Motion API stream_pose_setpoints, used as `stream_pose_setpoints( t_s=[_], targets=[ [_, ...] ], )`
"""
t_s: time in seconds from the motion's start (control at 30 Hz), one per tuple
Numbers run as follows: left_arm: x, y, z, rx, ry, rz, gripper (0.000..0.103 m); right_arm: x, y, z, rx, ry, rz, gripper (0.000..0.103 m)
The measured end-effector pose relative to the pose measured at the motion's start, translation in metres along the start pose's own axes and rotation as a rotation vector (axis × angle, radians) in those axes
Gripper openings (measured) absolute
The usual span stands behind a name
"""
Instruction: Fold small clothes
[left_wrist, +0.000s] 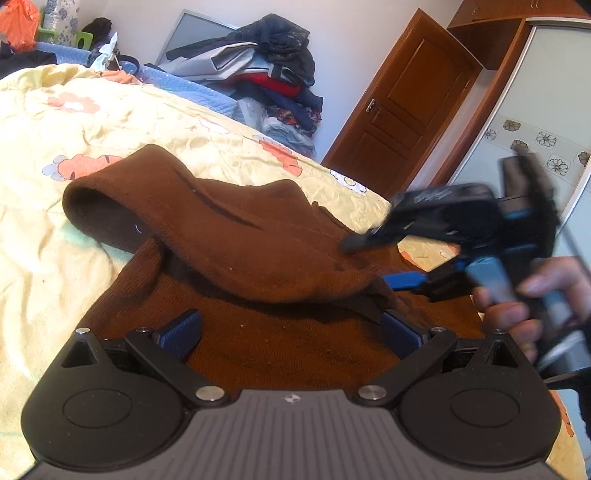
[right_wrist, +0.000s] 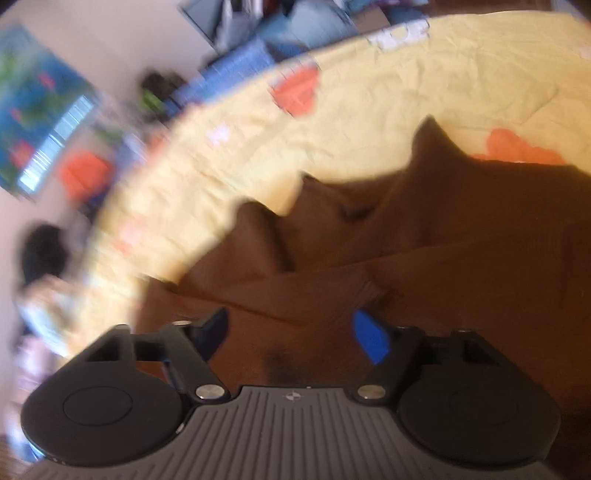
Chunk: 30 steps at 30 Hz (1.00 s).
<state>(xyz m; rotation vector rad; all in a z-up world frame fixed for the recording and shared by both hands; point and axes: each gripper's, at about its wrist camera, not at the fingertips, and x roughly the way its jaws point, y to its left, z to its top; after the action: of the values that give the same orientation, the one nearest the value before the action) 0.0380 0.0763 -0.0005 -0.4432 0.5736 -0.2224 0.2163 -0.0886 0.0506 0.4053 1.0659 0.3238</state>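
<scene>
A small brown knit garment (left_wrist: 236, 251) lies rumpled on the yellow floral bedspread (left_wrist: 74, 155), with one open sleeve end (left_wrist: 99, 218) pointing left. My left gripper (left_wrist: 291, 332) is open, low over the near part of the garment. My right gripper (left_wrist: 380, 258), blurred by motion, comes in from the right with its jaws apart around the garment's right edge. In the right wrist view the garment (right_wrist: 424, 251) fills the lower right and the right gripper (right_wrist: 295, 332) is open just over a folded layer of it.
A heap of clothes (left_wrist: 266, 74) is piled beyond the bed's far edge. A brown wooden door (left_wrist: 402, 110) and a wardrobe with flower tiles (left_wrist: 535, 122) stand at the right. The bedspread stretches left and behind the garment.
</scene>
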Motion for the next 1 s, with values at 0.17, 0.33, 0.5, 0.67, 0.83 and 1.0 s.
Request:
stream_pose_setpoints(
  t_s=[0.17,0.33,0.5,0.67,0.83,1.0],
  targets=[
    [-0.001,0.002,-0.001,-0.015,-0.005,-0.010,0.103,0.007,0.013,-0.006,-0.126,-0.038,-0.139,0.025],
    [-0.002,0.006,-0.001,-0.031,-0.010,-0.022,0.103,-0.046,-0.011,-0.025,-0.096,-0.126,0.028,0.005],
    [0.000,0.007,0.000,-0.049,-0.016,-0.031,0.103,-0.087,-0.069,-0.049,0.124,-0.113,0.149,0.048],
    [-0.001,0.006,-0.001,-0.041,-0.015,-0.025,0.103,-0.081,-0.079,-0.044,0.237,-0.119,0.198,0.064],
    [-0.001,0.006,-0.001,-0.039,-0.015,-0.023,0.103,-0.044,-0.029,-0.012,0.146,-0.071,0.154,0.064],
    [-0.001,0.007,-0.001,-0.043,-0.016,-0.026,0.103,0.009,0.003,0.012,0.005,0.034,-0.107,0.058]
  ],
)
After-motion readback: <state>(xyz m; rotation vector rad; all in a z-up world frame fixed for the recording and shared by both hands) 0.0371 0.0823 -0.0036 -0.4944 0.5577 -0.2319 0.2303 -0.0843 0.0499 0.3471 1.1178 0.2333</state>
